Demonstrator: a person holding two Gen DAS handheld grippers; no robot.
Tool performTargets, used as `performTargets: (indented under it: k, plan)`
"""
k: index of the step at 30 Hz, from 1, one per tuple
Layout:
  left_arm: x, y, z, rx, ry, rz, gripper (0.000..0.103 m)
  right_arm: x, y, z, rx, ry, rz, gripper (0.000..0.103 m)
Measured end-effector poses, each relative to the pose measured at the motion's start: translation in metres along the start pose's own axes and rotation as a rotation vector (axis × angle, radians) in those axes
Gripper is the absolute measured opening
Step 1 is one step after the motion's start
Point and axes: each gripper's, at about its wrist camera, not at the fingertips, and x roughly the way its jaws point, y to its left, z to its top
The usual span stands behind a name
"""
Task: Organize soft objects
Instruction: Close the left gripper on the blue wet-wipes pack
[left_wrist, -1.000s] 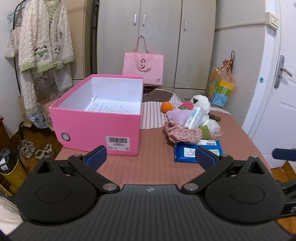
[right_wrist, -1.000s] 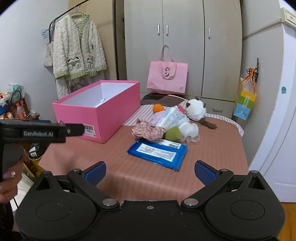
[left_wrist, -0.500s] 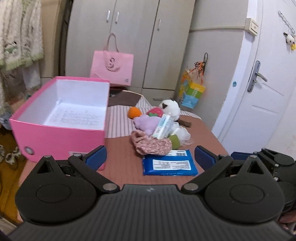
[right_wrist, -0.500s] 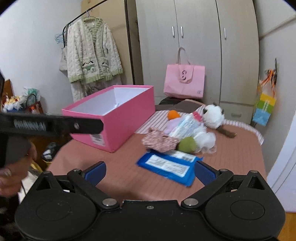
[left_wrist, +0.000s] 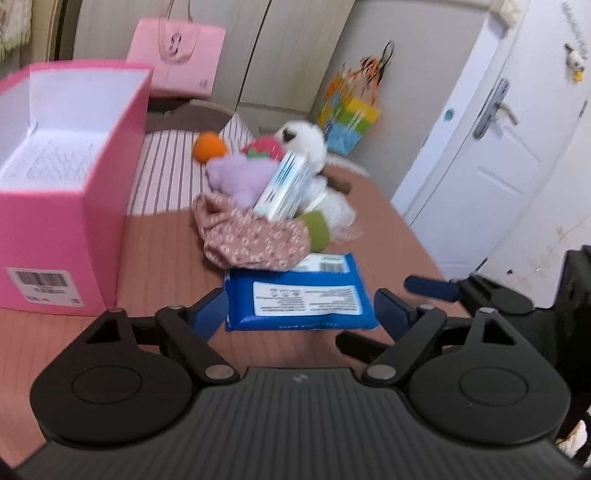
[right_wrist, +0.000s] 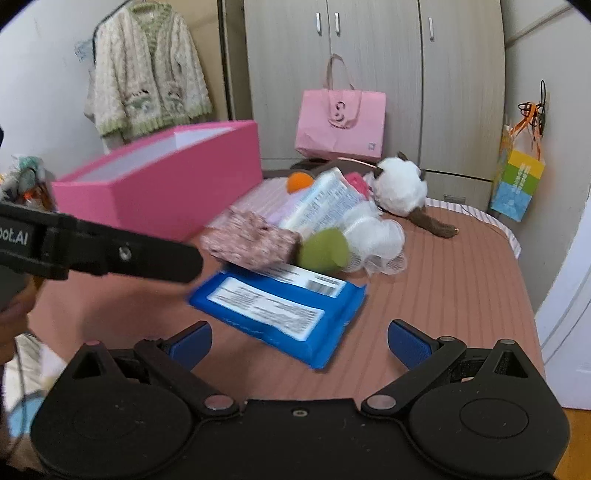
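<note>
here, flat blue wipes pack (left_wrist: 297, 295), white label

blue wipes pack (left_wrist: 297, 295) flat on tabletop; floral cloth (left_wrist: 255, 236), plush toys (left_wrist: 306, 142) heaped just behind; pink box (left_wrist: 70, 206) open, left

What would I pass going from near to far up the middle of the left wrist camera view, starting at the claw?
left claw → blue wipes pack → floral cloth → purple plush → orange ball → pink paper bag
</note>
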Motion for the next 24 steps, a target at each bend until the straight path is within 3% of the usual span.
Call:
performTargets:
  k: [3,4,6,8,13,21,24]
  plan:
    - [0.022,-0.006,-0.002,0.094,-0.02,0.125,0.078,0.006,-0.001,0.003,-0.009,-0.054,-0.02,0.102]
    - [0.026,-0.005,-0.002,0.104,-0.017,0.134,0.076,0.009,-0.001,0.004,-0.017,-0.051,-0.015,0.102]
    - [0.033,0.002,0.001,0.078,0.005,0.096,0.075,0.016,-0.001,0.006,-0.032,-0.045,-0.011,0.102]
    - [0.042,0.01,0.003,0.044,0.039,0.08,0.063,0.023,-0.001,0.005,-0.03,-0.032,-0.001,0.101]
    - [0.045,0.012,-0.001,0.038,0.043,0.08,0.061,0.033,0.003,-0.006,-0.02,-0.03,0.042,0.096]
    - [0.05,0.006,-0.003,0.073,0.037,0.106,0.061,0.04,0.0,-0.012,-0.004,-0.019,0.088,0.103]
    - [0.049,0.007,-0.004,0.074,0.029,0.105,0.061,0.04,0.004,-0.013,0.007,-0.032,0.061,0.103]
